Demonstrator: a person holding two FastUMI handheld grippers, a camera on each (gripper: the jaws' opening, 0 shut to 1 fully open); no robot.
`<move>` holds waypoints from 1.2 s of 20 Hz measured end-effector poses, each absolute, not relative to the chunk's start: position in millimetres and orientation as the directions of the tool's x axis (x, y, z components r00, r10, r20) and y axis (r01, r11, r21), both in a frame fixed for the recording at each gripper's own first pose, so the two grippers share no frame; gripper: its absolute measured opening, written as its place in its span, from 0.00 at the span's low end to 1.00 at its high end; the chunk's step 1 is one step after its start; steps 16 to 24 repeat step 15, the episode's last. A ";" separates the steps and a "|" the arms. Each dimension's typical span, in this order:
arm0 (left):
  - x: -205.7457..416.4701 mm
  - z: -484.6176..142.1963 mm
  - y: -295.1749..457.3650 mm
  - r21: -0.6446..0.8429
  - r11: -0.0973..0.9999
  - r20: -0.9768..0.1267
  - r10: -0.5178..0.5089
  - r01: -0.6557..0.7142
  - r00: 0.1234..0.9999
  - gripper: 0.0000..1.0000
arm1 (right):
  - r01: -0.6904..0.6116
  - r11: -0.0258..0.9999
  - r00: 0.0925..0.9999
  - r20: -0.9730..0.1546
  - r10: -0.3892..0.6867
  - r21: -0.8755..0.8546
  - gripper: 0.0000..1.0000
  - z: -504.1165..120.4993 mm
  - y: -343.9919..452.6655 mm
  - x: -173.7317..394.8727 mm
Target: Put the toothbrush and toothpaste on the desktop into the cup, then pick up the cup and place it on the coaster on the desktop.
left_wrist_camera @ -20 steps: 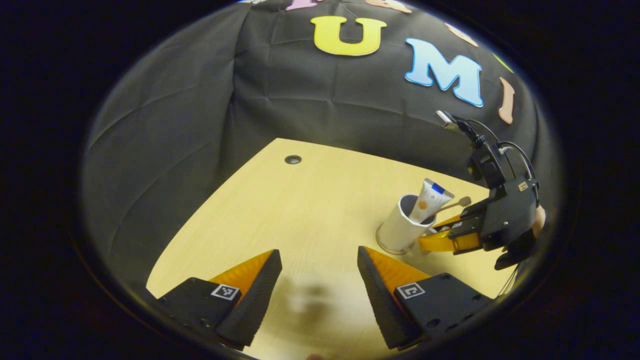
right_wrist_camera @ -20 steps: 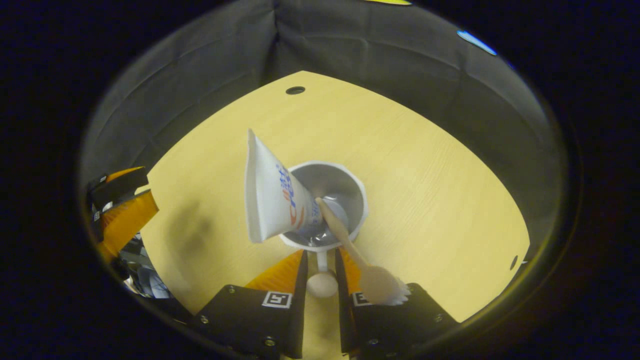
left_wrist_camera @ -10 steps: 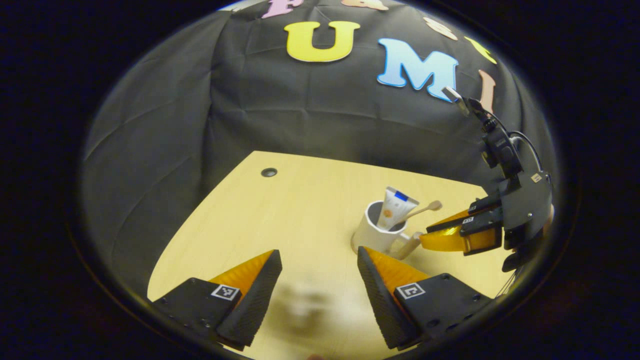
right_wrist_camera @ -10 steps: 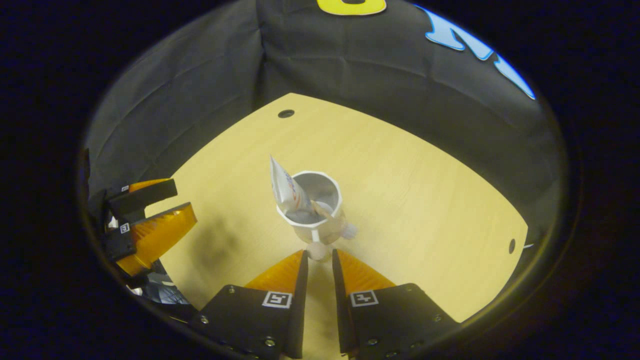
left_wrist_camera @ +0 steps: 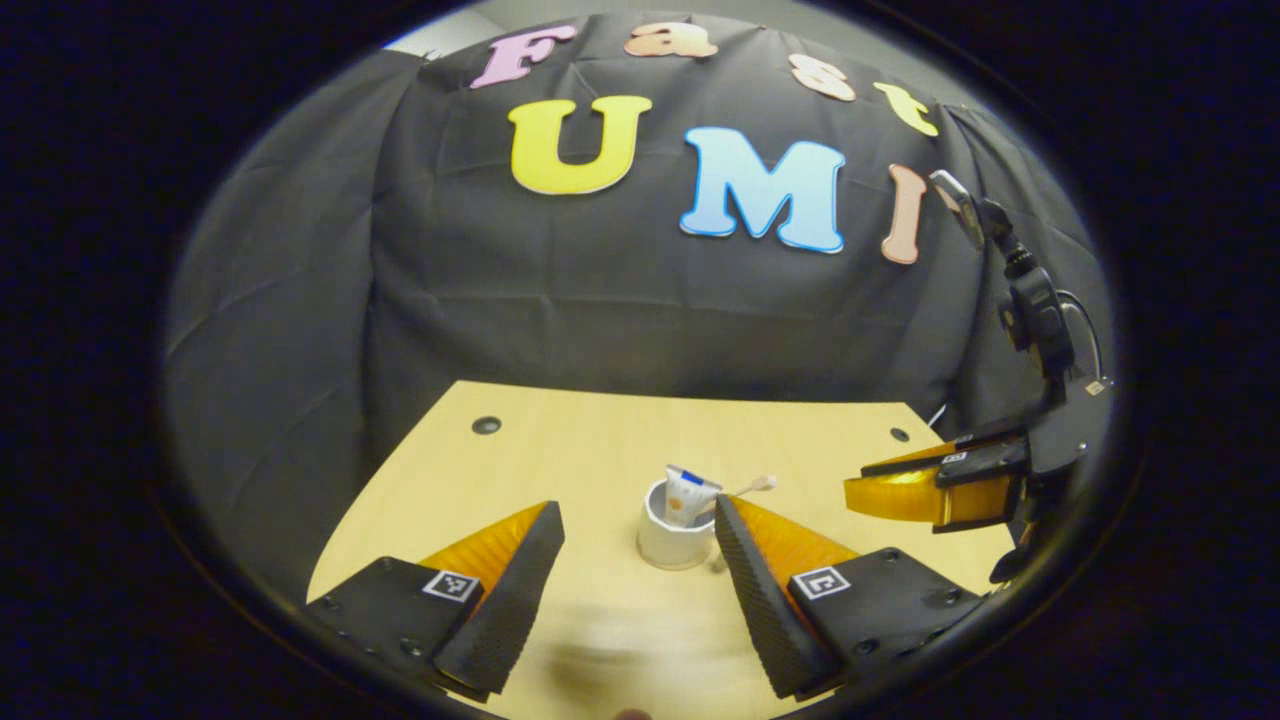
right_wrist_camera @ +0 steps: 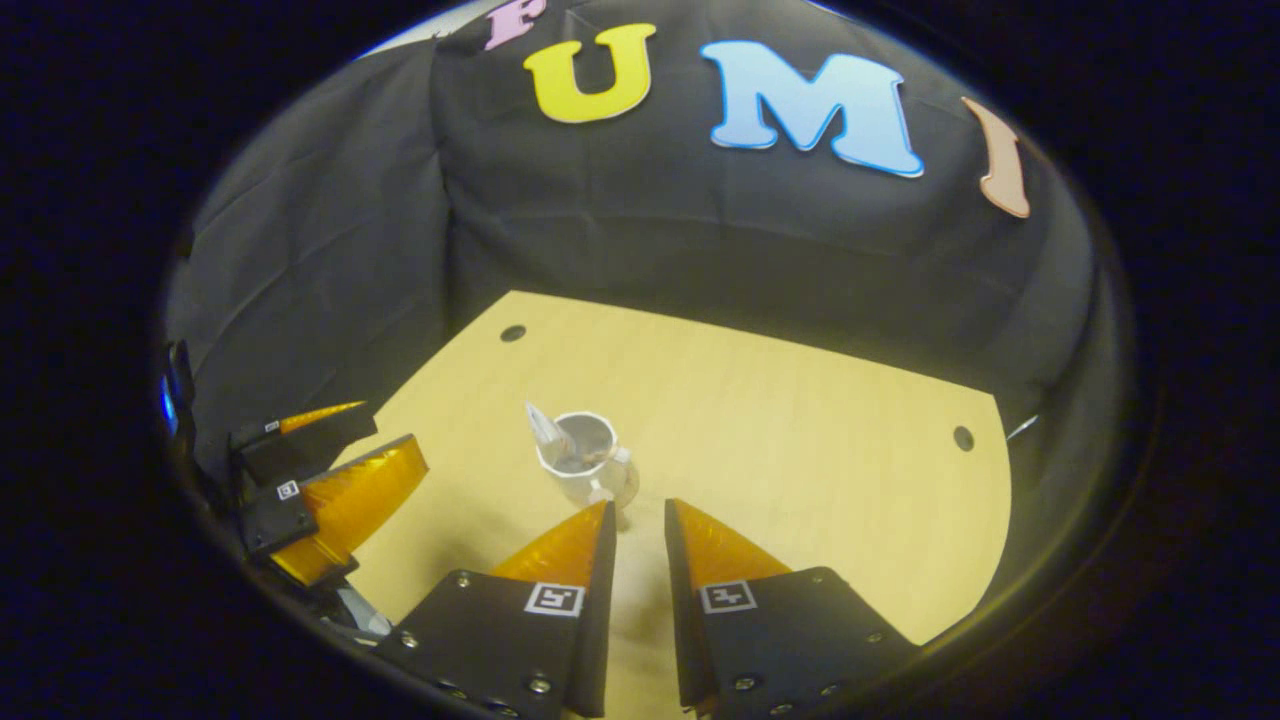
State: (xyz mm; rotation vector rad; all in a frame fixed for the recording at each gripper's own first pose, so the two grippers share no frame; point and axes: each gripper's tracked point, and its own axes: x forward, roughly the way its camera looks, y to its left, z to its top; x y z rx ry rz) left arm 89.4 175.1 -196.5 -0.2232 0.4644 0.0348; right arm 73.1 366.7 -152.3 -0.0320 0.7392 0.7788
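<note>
Both claws hang clear above the surface (right_wrist_camera: 800,420), task looks done. Cup (right_wrist_camera: 585,470) stands mid-surface, toothpaste (left_wrist_camera: 685,497) and toothbrush (left_wrist_camera: 752,487) leaning inside; coaster underneath can't be made out. Left claw (left_wrist_camera: 635,560) wide apart, right claw (right_wrist_camera: 638,530) nearly together, both empty.

Dim light, strong fisheye edge distortion
</note>
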 end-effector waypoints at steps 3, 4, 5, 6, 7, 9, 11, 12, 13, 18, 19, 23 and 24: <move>87.7 -157.2 170.3 -0.186 0.981 -0.374 -0.018 -0.056 0.927 0.98 | -0.594 0.773 0.594 -0.525 0.609 0.223 0.28 -110.3 348.6 71.2; 81.7 -141.0 169.7 -0.179 0.983 -0.346 -0.017 -0.048 0.938 0.98 | -0.575 0.790 0.636 -0.491 0.595 0.212 0.28 -96.8 340.9 70.0; 78.9 -125.1 169.9 -0.171 0.984 -0.317 -0.014 -0.043 0.948 0.98 | -0.563 0.800 0.670 -0.452 0.589 0.207 0.28 -80.9 334.5 67.3; 77.9 -108.1 169.2 -0.162 0.986 -0.284 -0.011 -0.037 0.959 0.97 | -0.549 0.811 0.701 -0.417 0.579 0.203 0.29 -65.2 327.7 63.3; 78.0 -89.9 168.8 -0.153 0.988 -0.239 -0.007 -0.031 0.971 1.00 | -0.534 0.822 0.728 -0.387 0.566 0.197 0.30 -53.6 322.3 59.7; 75.3 -59.5 167.7 -0.142 0.990 -0.171 -0.002 -0.022 0.985 0.96 | -0.516 0.835 0.773 -0.316 0.550 0.190 0.29 -28.5 314.4 53.6; 68.6 -38.0 161.1 -0.134 0.991 -0.130 -0.010 -0.008 0.991 0.94 | -0.512 0.840 0.795 -0.271 0.543 0.182 0.40 -13.0 312.2 47.7; 64.1 -31.8 157.7 -0.131 0.991 -0.115 -0.015 -0.001 0.993 0.96 | -0.508 0.842 0.802 -0.258 0.539 0.179 0.51 -7.4 308.9 44.3; 61.8 -25.1 157.4 -0.131 0.991 -0.101 -0.014 0.001 0.995 0.98 | -0.502 0.847 0.812 -0.242 0.532 0.177 0.53 -0.5 305.6 41.0; 57.8 -11.4 156.9 -0.129 0.992 -0.072 -0.006 -0.003 0.997 0.98 | -0.499 0.845 0.819 -0.213 0.532 0.194 0.63 9.4 303.4 36.7; 57.8 -11.4 156.9 -0.129 0.992 -0.072 -0.006 -0.003 0.997 0.98 | -0.499 0.845 0.819 -0.213 0.532 0.194 0.63 9.4 303.4 36.7; 57.8 -11.4 156.9 -0.129 0.992 -0.072 -0.006 -0.003 0.997 0.98 | -0.499 0.845 0.819 -0.213 0.532 0.194 0.63 9.4 303.4 36.7; 57.8 -11.4 156.9 -0.129 0.992 -0.072 -0.006 -0.003 0.997 0.98 | -0.499 0.845 0.819 -0.213 0.532 0.194 0.63 9.4 303.4 36.7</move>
